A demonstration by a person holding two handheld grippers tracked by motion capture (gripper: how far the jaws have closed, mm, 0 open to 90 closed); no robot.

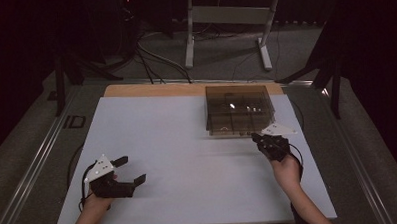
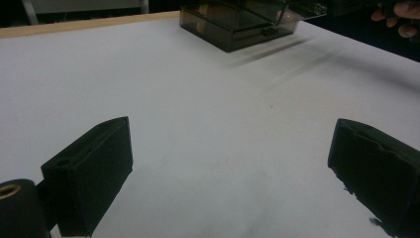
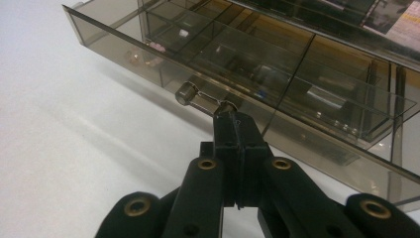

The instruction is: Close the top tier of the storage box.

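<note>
A smoky see-through box [image 1: 239, 108] with compartmented drawers stands at the back right of the white board [image 1: 178, 157]. Its lower drawer [image 3: 148, 59] is slid out a little, and small items lie in its compartments. My right gripper [image 3: 231, 115] is shut on the drawer's small metal handle [image 3: 190, 96], its tips pinching the right end of the bar. In the high view the right gripper [image 1: 257, 137] sits at the box's front right corner. My left gripper [image 1: 131, 169] rests low at the front left, jaws open and nothing between them. In its own view the left gripper [image 2: 233, 131] faces the box [image 2: 237, 25].
A wooden strip [image 1: 150, 90] borders the board's far edge. Behind the table, a metal stand [image 1: 223, 21] and cables [image 1: 149, 58] sit on the floor. The person's right hand [image 2: 401, 15] appears at the top right of the left gripper view.
</note>
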